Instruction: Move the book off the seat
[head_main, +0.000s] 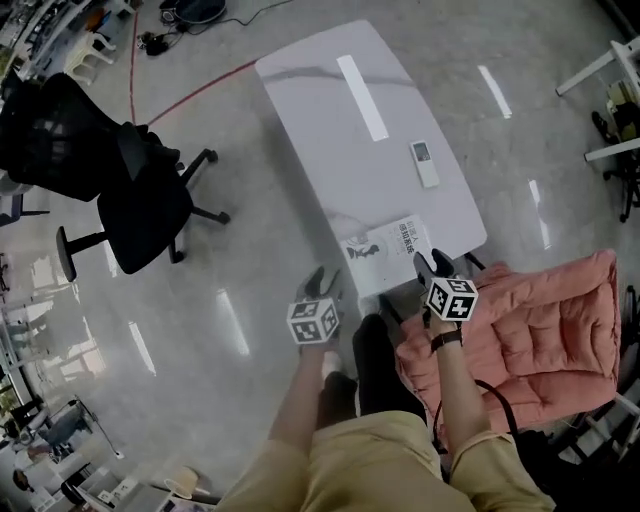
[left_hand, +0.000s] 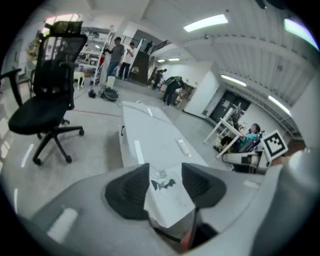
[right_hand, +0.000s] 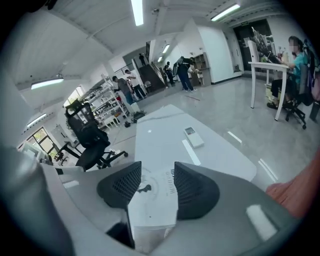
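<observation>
Book (head_main: 392, 243) is lying on the surface (head_main: 340, 130), on the person's side of the remote (head_main: 424, 164). Left gripper (head_main: 317, 285) and right gripper (head_main: 433, 266) are standing with fingers open around its near edge, not gripping. Withdrawing crookedly, a finger may be dragging it off.

Glossy smooth white table top (head_main: 330, 130), matt white paper-covered book (head_main: 388, 243), seat (head_main: 545, 330) in soft pink quilted cloth, black mesh office chair (head_main: 100, 160), polished reflective grey floor (head_main: 230, 330), white plastic remote (head_main: 424, 163), right gripper (right_hand: 156, 170) with matt black ribbed pads (right_hand: 192, 190)
</observation>
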